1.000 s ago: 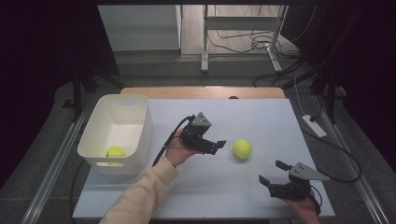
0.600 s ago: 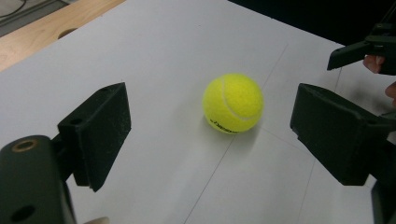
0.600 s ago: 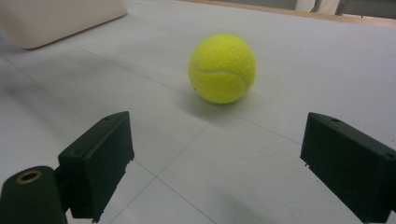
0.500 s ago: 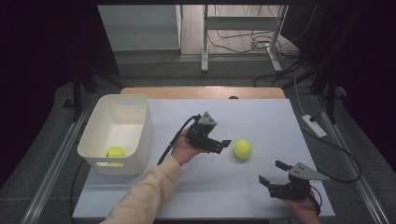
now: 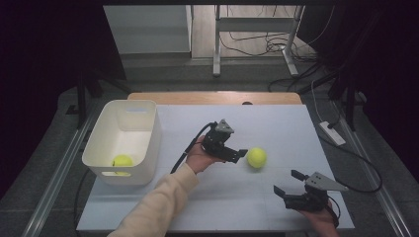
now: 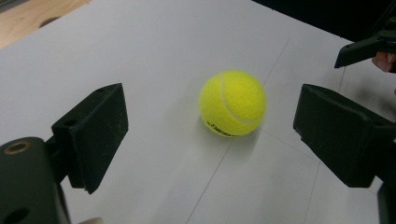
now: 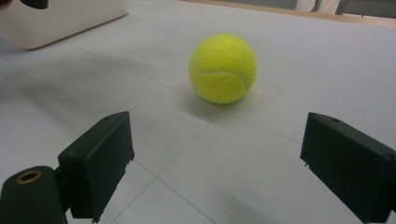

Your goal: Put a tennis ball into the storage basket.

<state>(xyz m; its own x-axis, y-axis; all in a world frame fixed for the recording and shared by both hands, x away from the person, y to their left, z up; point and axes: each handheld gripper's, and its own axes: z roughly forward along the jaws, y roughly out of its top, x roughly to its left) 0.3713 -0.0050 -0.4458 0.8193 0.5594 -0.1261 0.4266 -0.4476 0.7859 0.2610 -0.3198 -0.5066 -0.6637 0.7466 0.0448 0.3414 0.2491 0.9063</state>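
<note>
Counting two tennis balls: one (image 5: 257,157) on the table (image 5: 276,123), one (image 5: 122,161) in the bin (image 5: 127,129); my left gripper (image 5: 236,154) and right gripper (image 5: 289,182) gape wide.

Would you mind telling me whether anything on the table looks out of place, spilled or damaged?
Nothing looks spilled or damaged. One tennis ball sits loose on the white table while another ball lies in the white bin. The left gripper is open beside the loose ball; the right gripper is open too.

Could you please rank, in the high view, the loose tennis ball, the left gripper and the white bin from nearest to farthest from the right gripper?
1. Loose tennis ball, mid-table.
2. Left gripper, just beyond it.
3. White bin, far left.
</note>
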